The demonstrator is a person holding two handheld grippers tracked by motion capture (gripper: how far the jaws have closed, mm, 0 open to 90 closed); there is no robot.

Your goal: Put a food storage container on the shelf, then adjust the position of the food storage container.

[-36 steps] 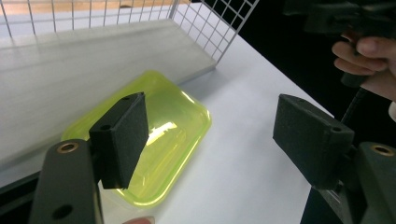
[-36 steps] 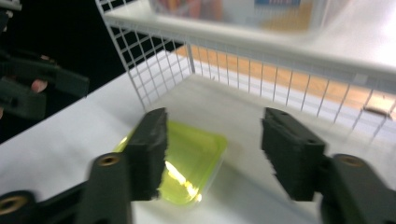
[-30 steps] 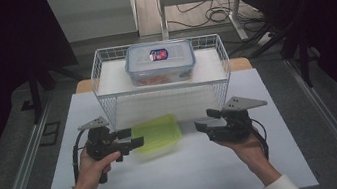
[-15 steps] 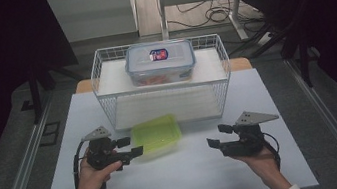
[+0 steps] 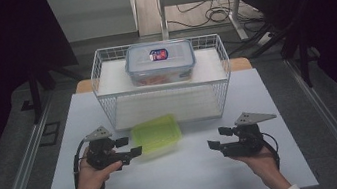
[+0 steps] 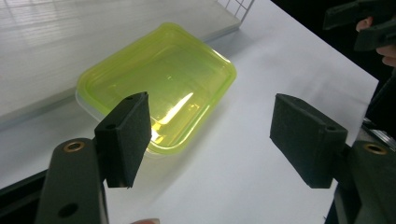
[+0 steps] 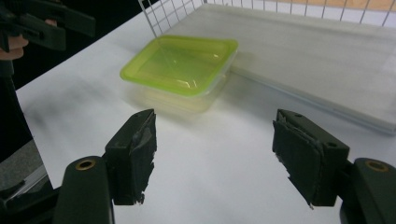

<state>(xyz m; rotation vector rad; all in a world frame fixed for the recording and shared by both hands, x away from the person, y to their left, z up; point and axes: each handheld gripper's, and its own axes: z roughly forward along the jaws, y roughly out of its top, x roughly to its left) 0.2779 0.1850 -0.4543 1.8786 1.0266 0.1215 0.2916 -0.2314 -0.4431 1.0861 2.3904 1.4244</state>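
A glossy, translucent green plastic lid (image 6: 159, 84) is seen on a clear container. The bench (image 5: 178, 174) is matt white; the basket (image 5: 105, 91) is white-coated wire.

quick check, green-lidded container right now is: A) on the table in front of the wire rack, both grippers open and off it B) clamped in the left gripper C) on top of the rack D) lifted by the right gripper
A: the green-lidded container sits on the table before the wire rack, with the left gripper and right gripper both open and clear of it.
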